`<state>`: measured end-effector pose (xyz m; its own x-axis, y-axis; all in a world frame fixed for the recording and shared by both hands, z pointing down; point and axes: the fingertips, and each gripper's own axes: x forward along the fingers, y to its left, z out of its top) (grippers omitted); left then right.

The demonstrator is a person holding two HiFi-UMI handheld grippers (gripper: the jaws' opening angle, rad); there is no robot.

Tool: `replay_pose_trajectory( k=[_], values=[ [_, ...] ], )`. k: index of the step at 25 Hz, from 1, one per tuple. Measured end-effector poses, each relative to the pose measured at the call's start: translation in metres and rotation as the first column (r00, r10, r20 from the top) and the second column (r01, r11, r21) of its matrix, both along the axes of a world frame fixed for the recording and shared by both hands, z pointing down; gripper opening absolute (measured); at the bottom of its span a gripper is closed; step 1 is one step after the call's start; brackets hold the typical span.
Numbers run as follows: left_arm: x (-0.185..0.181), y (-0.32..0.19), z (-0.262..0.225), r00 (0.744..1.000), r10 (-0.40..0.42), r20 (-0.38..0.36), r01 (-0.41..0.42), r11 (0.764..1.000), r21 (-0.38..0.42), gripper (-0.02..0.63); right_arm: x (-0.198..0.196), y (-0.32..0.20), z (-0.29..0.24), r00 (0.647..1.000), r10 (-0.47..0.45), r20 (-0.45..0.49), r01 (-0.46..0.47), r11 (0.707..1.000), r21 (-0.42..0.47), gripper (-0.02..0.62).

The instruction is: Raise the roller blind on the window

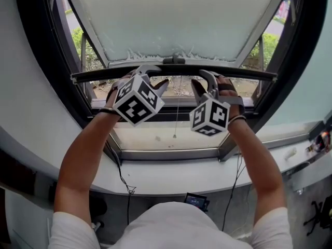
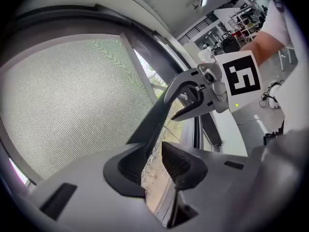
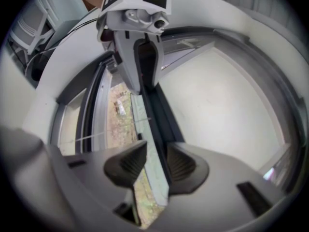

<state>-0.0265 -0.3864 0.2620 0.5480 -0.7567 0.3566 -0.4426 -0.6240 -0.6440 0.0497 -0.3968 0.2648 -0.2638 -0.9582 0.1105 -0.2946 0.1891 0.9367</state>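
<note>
above the sill (image 1: 171,176), left gripper (image 1: 155,77) and right gripper (image 1: 201,83) both straddle the blind's bottom bar (image 1: 176,70), fingers apart, not pinching, the bar lying against one finger of each. its long axis runs side to side, with both hands equally near. beyond, pale mesh fabric (image 1: 176,19) covers the window above the bar, with greenery (image 1: 80,40) outside.

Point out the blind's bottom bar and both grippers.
bottom bar (image 1: 179,68), head view, middle of its dark rail.
left gripper (image 2: 153,153), left gripper view, between its fingertips.
right gripper (image 3: 156,151), right gripper view, between its fingertips.
</note>
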Motion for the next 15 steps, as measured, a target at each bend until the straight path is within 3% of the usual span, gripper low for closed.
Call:
replay_pose_trajectory(
  k=[15],
  values=[
    [-0.002, -0.006, -0.022, 1.000, 0.001, 0.011, -0.001, 1.000, 0.030, 0.114, -0.001, -0.007, -0.021, 0.999, 0.004, -0.038, -0.003, 1.000, 0.017, 0.137]
  ],
)
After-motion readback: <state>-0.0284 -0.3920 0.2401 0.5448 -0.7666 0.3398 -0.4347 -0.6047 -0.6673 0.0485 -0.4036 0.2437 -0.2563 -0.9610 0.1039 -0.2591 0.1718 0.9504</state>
